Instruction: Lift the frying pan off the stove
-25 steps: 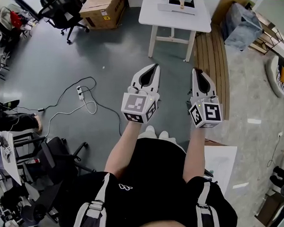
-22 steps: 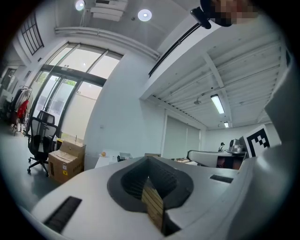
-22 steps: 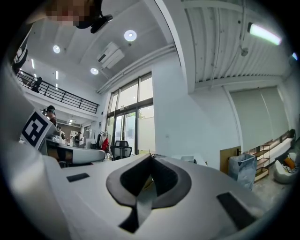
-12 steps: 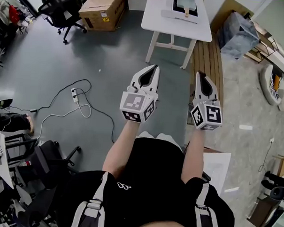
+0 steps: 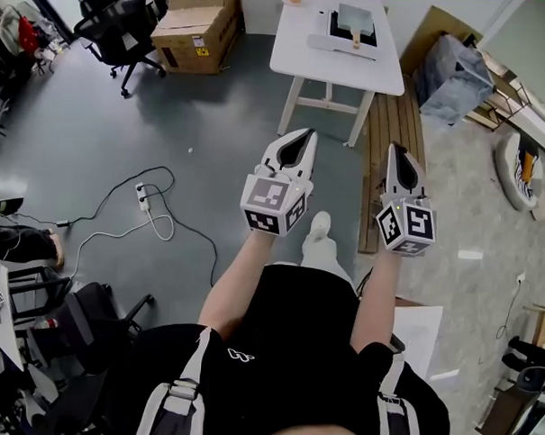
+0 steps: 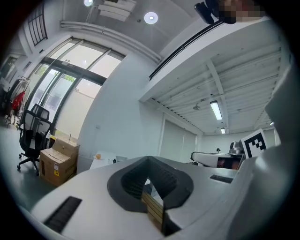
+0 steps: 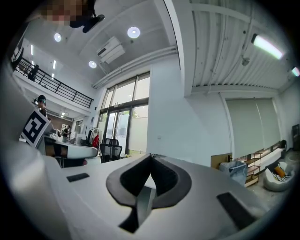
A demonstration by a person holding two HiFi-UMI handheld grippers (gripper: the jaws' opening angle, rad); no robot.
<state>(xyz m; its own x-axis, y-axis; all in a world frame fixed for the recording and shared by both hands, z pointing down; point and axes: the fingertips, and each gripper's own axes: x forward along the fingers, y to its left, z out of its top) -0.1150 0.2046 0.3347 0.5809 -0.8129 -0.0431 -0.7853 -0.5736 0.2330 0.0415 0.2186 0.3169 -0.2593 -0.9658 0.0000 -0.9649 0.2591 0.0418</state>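
The frying pan (image 5: 352, 19), square and grey with a wooden handle, sits on a flat white stove (image 5: 327, 43) on a white table (image 5: 302, 56) at the top of the head view. Both grippers are held in the air well short of the table, over the floor. My left gripper (image 5: 305, 135) is shut with nothing in it, and my right gripper (image 5: 394, 148) is shut and empty too. The left gripper view shows the left gripper (image 6: 149, 159) with its jaws closed together against the far wall. The right gripper (image 7: 151, 157) looks the same in its own view.
A cardboard box (image 5: 195, 24) and a black office chair (image 5: 119, 16) stand left of the table. Wooden planks (image 5: 398, 127) lie on the floor at its right, beside a grey bag (image 5: 455, 62). A power strip with cables (image 5: 147, 198) lies on the floor at left.
The person has stepped toward the table, and more of it with the pan shows now. Both grippers stay shut and have shifted slightly right and lower in the head view.
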